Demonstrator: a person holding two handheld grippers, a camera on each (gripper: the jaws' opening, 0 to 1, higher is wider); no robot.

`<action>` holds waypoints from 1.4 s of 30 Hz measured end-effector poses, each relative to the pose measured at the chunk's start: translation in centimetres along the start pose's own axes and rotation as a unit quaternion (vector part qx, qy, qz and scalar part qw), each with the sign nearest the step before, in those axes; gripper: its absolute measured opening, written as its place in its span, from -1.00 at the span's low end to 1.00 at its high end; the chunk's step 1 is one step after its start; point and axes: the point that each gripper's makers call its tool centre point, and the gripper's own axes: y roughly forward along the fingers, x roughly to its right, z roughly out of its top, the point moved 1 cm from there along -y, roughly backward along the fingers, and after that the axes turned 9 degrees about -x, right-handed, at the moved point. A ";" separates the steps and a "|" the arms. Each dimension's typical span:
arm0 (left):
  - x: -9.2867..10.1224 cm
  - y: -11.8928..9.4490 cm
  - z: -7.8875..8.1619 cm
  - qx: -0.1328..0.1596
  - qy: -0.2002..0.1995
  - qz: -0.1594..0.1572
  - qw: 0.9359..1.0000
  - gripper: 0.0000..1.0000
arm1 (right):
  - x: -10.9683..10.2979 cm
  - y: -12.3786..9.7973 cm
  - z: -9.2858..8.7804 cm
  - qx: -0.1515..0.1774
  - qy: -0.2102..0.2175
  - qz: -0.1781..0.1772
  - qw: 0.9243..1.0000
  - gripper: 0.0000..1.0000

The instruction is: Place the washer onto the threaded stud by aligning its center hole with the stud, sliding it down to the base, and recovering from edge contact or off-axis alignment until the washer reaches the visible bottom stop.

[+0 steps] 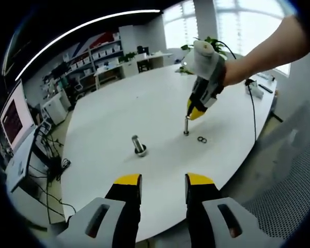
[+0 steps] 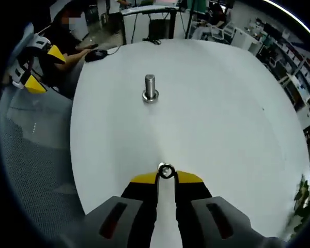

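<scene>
Pinching washer (image 2: 166, 171) above stud (image 1: 186, 126), right gripper (image 2: 166, 177)

Right gripper (image 2: 166, 174) jaws pinch washer (image 2: 166, 170); stud (image 2: 150, 89) beyond.

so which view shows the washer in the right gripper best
The right gripper view: the washer sits close up, pinched at the right gripper tips, hole visible. In the left gripper view that gripper hangs over a stud, washer too small to discern.

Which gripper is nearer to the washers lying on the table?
Right. The right gripper hangs just above the stud beside the loose washers; the left gripper waits open, farther back near the table's edge.
</scene>
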 end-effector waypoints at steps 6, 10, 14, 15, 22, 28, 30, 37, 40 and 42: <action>-0.2 0.1 -0.2 -0.005 -0.005 0.002 1.000 -0.37 | 0.0 0.3 0.8 0.000 0.001 0.005 1.000 -0.73; -0.2 0.1 -0.3 -0.006 -0.003 0.002 1.000 -0.37 | 0.1 0.6 0.8 -0.010 0.002 0.005 1.000 -0.73; -0.2 0.1 -0.4 -0.009 -0.003 0.003 1.000 -0.38 | 0.2 0.6 0.7 -0.013 0.001 0.007 1.000 -0.73; -0.2 0.1 -0.4 -0.008 -0.003 0.002 1.000 -0.38 | 0.2 0.6 0.7 -0.013 0.000 0.009 1.000 -0.73; -0.1 0.1 -0.3 -0.007 -0.004 0.001 1.000 -0.38 | 0.2 0.5 0.3 -0.015 -0.005 0.007 1.000 -0.73; -0.1 0.2 -0.4 -0.010 -0.002 -0.001 1.000 -0.38 | 0.1 0.8 0.4 -0.018 -0.011 0.007 1.000 -0.73; 0.0 0.2 -0.5 -0.011 -0.002 -0.002 1.000 -0.38 | 0.1 1.0 0.4 -0.019 -0.010 0.008 1.000 -0.73; 0.0 0.2 -0.6 -0.012 -0.003 -0.001 1.000 -0.38 | -0.2 2.8 -0.8 -0.039 -0.012 0.015 0.999 -0.73; -0.1 0.3 -0.7 -0.015 -0.003 0.000 1.000 -0.38 | -0.2 3.3 -1.7 -0.068 -0.058 0.015 0.996 -0.94; -0.1 0.3 -0.7 -0.016 -0.003 -0.001 1.000 -0.38 | -0.2 3.9 -1.5 -0.057 -0.051 0.011 0.997 -0.94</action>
